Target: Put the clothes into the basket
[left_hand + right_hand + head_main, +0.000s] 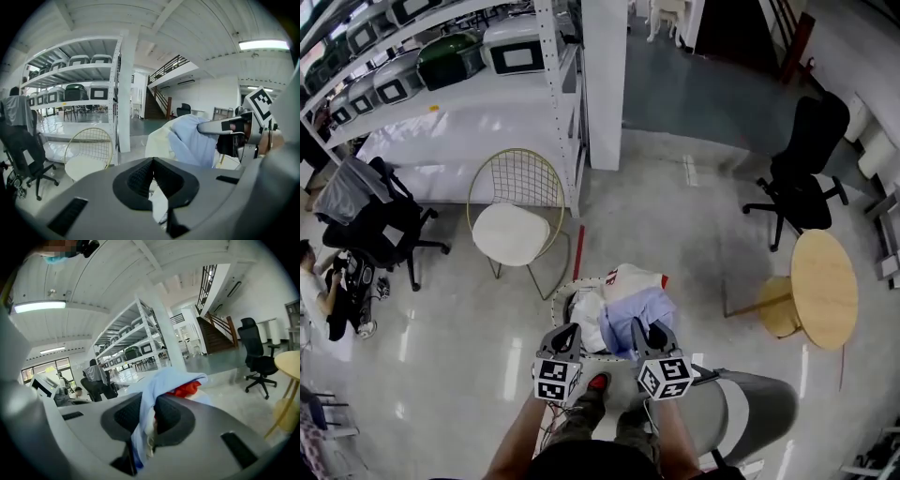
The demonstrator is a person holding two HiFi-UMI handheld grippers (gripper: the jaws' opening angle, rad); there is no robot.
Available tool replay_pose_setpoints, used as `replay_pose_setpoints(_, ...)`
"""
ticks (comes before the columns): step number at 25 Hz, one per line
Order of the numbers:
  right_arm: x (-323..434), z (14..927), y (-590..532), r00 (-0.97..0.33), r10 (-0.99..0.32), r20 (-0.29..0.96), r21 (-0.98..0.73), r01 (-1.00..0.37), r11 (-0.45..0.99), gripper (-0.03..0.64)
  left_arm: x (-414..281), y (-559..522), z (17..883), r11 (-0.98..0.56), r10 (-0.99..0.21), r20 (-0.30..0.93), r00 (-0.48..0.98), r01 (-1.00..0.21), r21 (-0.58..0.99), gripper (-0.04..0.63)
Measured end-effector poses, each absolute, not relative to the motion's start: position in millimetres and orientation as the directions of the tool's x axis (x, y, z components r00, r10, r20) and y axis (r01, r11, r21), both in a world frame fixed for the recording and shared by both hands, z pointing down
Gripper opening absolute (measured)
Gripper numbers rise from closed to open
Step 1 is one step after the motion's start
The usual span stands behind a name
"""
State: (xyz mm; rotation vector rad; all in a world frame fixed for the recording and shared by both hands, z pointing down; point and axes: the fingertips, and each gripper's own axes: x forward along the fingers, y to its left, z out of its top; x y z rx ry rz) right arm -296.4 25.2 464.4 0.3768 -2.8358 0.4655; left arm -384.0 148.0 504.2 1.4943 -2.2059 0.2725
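Glossy floor (469, 328) below; left gripper (565, 336) and right gripper (647, 333) each pinched bunched folds of seemingly soft, light, floppy clothes (630, 302) over the basket (560, 302).

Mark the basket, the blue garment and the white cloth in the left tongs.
basket (554, 305), head view, left rim.
blue garment (643, 309), head view, its bunched middle.
white cloth (159, 206), left gripper view, the pinched strip.

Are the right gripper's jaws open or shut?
Shut on the light-blue garment: in the right gripper view, its fabric is pinched between the closed jaws of the right gripper and drapes below them.
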Motion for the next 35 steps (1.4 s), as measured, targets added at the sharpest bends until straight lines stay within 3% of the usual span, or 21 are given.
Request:
replay_pose_setpoints(16, -393, 602, 51, -0.887, -0.067, 0.457, -0.331, -0.240, 0.913, 0.080, -463, 184, 602, 0.500, -0.746, 0.576, -0.335, -0.852, 0.153, 0.008)
replay_pose_setpoints(35, -383, 797, 56, -0.745, 0.021, 0.667, -0.342, -0.281, 0.897, 0.081, -445, 180, 731, 0.500, -0.684, 0.688, -0.243, -0.842, 0.200, 0.008)
